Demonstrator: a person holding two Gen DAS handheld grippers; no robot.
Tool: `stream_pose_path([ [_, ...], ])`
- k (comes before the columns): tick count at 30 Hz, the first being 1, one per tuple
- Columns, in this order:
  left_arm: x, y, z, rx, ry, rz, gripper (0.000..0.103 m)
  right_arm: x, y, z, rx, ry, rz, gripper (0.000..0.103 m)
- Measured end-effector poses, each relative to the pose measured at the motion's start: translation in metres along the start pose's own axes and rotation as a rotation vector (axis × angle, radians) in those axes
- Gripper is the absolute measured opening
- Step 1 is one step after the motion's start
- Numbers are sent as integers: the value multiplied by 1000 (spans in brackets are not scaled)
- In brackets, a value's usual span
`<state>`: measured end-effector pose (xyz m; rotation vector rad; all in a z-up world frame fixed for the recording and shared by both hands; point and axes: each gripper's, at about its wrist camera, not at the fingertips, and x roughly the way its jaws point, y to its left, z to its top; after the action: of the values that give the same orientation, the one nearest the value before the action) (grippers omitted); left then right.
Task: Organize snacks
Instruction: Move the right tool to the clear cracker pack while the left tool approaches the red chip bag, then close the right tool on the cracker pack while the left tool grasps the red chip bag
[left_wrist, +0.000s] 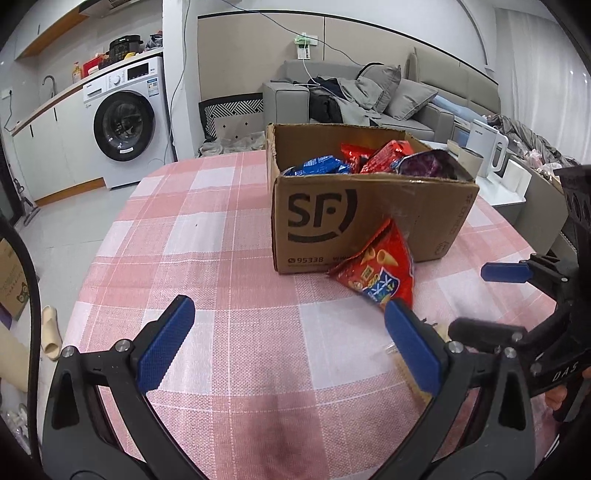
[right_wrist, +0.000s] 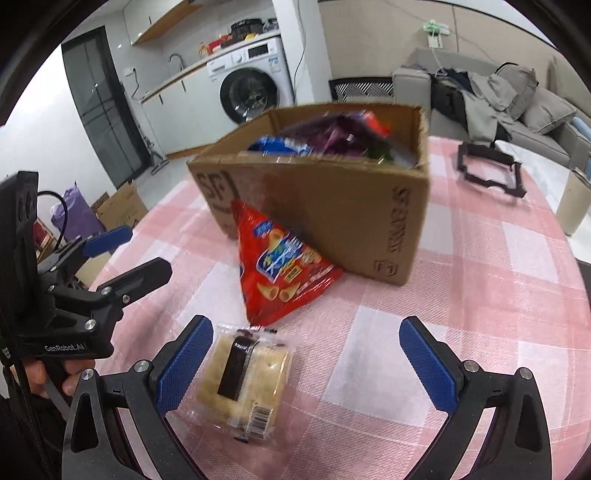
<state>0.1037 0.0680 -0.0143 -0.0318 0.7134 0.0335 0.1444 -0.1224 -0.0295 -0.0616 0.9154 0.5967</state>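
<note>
An open cardboard box (left_wrist: 369, 218) marked SF stands on the pink checked tablecloth (left_wrist: 221, 258), holding blue, red and purple snack packs (left_wrist: 384, 157). A red cone-snack bag (right_wrist: 280, 273) leans against the box's front wall. A clear-wrapped cracker pack (right_wrist: 243, 380) lies flat on the cloth between my right gripper's fingers, close to the left finger (right_wrist: 184, 365). My right gripper (right_wrist: 306, 365) is open around it. My left gripper (left_wrist: 290, 343) is open over bare cloth, just left of the right gripper (left_wrist: 495, 301). Most of the cracker pack is hidden in the left wrist view.
A black frame (right_wrist: 487, 170) and a beige cup (right_wrist: 574, 203) sit on the table's far right. A white kettle (left_wrist: 487, 147) stands beyond the box. The round table edge curves at left, with a washing machine (left_wrist: 125, 125) and a sofa (left_wrist: 406, 96) behind.
</note>
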Motion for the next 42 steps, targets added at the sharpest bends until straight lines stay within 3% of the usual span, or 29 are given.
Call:
stream_pose_path([
  [9,8,8,1,-24,18,11,102,28,17,-10,-51,114,-7,103],
  [25,20,9,-1,-30,53,-6,102,48,49,-21,-111,140,-16,103],
  [42,25,-4,-4,4,63,-24,102,54,22,-24,-113,164,-93,103],
])
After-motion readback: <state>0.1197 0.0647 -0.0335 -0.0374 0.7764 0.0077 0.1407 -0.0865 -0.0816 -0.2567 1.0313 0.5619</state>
